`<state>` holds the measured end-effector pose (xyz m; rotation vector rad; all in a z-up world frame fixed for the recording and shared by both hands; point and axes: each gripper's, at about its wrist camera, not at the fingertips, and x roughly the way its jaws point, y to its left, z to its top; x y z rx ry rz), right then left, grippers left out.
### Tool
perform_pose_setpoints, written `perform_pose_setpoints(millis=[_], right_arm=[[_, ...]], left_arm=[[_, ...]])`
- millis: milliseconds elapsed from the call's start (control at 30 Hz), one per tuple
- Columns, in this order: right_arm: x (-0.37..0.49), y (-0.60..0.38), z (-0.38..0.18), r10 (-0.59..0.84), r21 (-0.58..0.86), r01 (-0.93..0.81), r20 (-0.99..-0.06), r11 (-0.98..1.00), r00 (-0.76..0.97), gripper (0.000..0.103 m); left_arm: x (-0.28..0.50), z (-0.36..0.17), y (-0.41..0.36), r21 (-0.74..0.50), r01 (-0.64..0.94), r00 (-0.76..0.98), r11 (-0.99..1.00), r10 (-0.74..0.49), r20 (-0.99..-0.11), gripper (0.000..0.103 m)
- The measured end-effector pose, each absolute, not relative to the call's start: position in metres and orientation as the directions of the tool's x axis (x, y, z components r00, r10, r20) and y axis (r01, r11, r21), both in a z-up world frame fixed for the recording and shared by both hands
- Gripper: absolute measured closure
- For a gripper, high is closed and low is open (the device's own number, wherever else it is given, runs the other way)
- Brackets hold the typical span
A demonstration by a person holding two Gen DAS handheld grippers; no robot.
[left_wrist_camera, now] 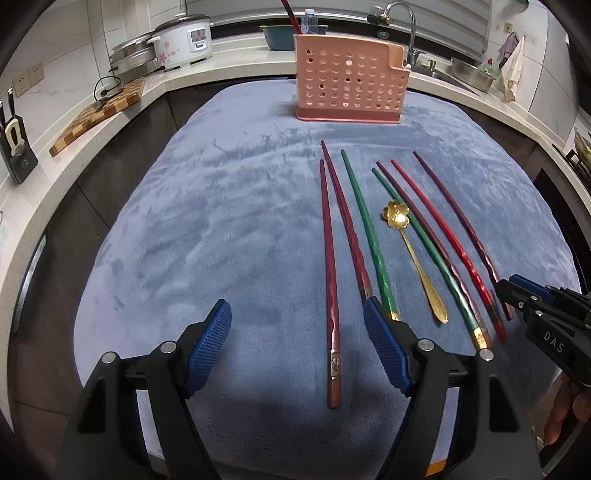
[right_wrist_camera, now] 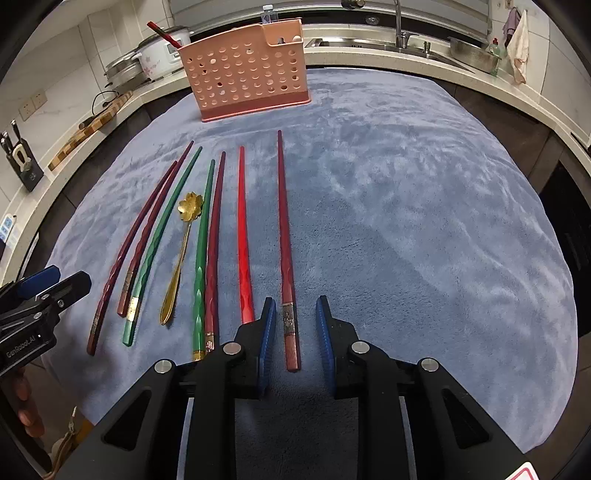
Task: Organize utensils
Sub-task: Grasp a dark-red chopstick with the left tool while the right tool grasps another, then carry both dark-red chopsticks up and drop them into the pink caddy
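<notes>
Several red, dark red and green chopsticks lie side by side on a blue cloth [left_wrist_camera: 221, 221], with a gold flower spoon [left_wrist_camera: 397, 218] among them. A pink perforated utensil holder [left_wrist_camera: 349, 86] stands at the far end with one red chopstick in it; it also shows in the right wrist view [right_wrist_camera: 247, 77]. My left gripper [left_wrist_camera: 297, 317] is open, with the leftmost dark red chopstick [left_wrist_camera: 330, 295] between its fingers. My right gripper [right_wrist_camera: 295, 314] is open around the handle end of the rightmost dark red chopstick [right_wrist_camera: 285, 240]. The spoon [right_wrist_camera: 188, 210] lies left of it.
A kitchen counter runs around the table with a rice cooker [left_wrist_camera: 184, 40], a wooden cutting board [left_wrist_camera: 99, 110], a knife block [left_wrist_camera: 16, 147] and a sink with a tap [left_wrist_camera: 406, 22]. The right half of the cloth [right_wrist_camera: 424, 221] is bare.
</notes>
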<state>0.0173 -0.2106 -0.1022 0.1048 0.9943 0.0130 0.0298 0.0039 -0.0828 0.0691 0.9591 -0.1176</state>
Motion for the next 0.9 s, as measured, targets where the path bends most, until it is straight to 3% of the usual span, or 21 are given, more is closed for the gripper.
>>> perform_pose_setpoints(millis=[333,633,867,900], right_arm=[[0.015,-0.208,-0.108,0.056,0.086,0.031,-0.845,0.996,0.531,0.09],[0.015,-0.205,-0.109,0.057,0.08,0.02,-0.846,0.997,0.53,0.095],[0.015,-0.204,-0.106,0.052,0.071,0.014,-0.842,0.997,0.537,0.096],[0.014,-0.204,-0.104,0.053,0.071,0.012,-0.84,0.997,0.539,0.096]], left_arm=[[0.017,-0.1,0.01,-0.023,0.152,0.507,0.988,-0.098,-0.856,0.042],[0.017,-0.111,0.01,-0.042,0.165,0.464,0.985,-0.115,-0.878,0.055],[0.018,-0.109,0.014,-0.071,0.171,0.463,0.983,-0.144,-0.875,0.094],[0.019,-0.108,0.015,-0.074,0.173,0.463,0.982,-0.148,-0.874,0.095]])
